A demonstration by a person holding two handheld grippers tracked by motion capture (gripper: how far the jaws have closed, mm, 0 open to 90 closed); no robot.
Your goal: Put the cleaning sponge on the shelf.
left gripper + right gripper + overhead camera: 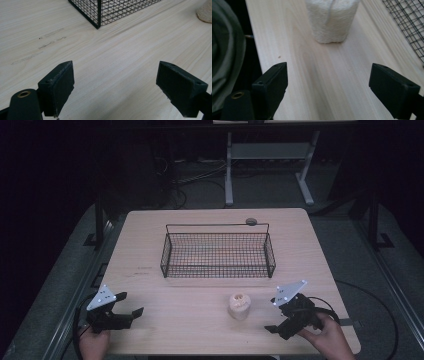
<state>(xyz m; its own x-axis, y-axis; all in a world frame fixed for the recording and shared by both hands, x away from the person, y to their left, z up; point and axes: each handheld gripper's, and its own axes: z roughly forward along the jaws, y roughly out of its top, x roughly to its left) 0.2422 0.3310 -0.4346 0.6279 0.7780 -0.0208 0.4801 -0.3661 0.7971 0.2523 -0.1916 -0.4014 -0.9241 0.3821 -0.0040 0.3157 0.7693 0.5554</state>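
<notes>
A cream, rough-textured spool (239, 306) stands upright on the wooden table (190, 330), in front of a black wire basket (218, 252). My right gripper (270, 315) lies to the spool's right, pointing left at it, jaws open and empty. In the right gripper view the spool (331, 20) stands just beyond the open gripper (328, 82), apart from it. My left gripper (131, 303) rests near the table's front left, open, with nothing between its jaws. The left gripper view has its gripper (115, 82) over bare wood, with the basket's corner (98, 15) ahead and the spool's edge (205, 12) at top right.
A small round grey knob (251, 221) sits on the basket's raised handle. The table's front edge runs close behind both hands. Grey fabric (224, 50) hangs beyond the table edge in the right gripper view. A white stand (229, 175) and cables lie on the floor behind.
</notes>
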